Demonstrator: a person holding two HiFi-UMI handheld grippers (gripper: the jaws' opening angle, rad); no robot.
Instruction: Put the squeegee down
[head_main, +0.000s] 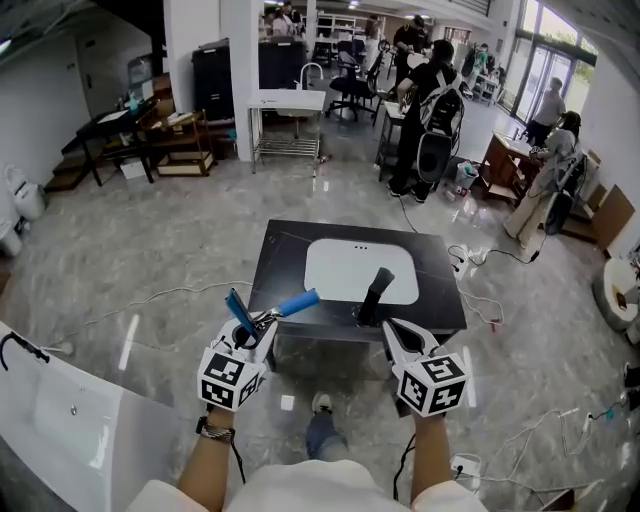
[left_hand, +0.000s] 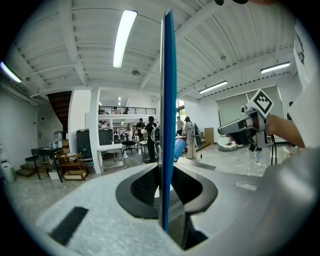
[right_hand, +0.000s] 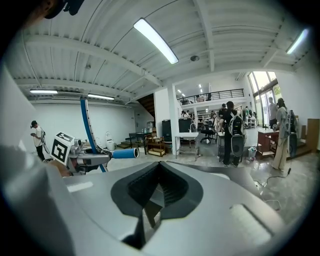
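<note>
- Our left gripper (head_main: 262, 322) is closed narrow on the squeegee (head_main: 297, 302). In the left gripper view its blue blade (left_hand: 168, 125) stands upright and edge-on, pinched between the jaws.
- The squeegee is held in the air by the near left corner of the black table (head_main: 285, 250), with its blue handle angled toward the table.
- Our right gripper (head_main: 392, 328) has its jaws drawn together with nothing between them. It is near the black faucet (head_main: 376, 292), which stands beside the white basin (head_main: 345, 272).
- The only markings we can make out are the black-and-white square markers on the left cube (head_main: 232, 378) and the right cube (head_main: 432, 382).
</note>
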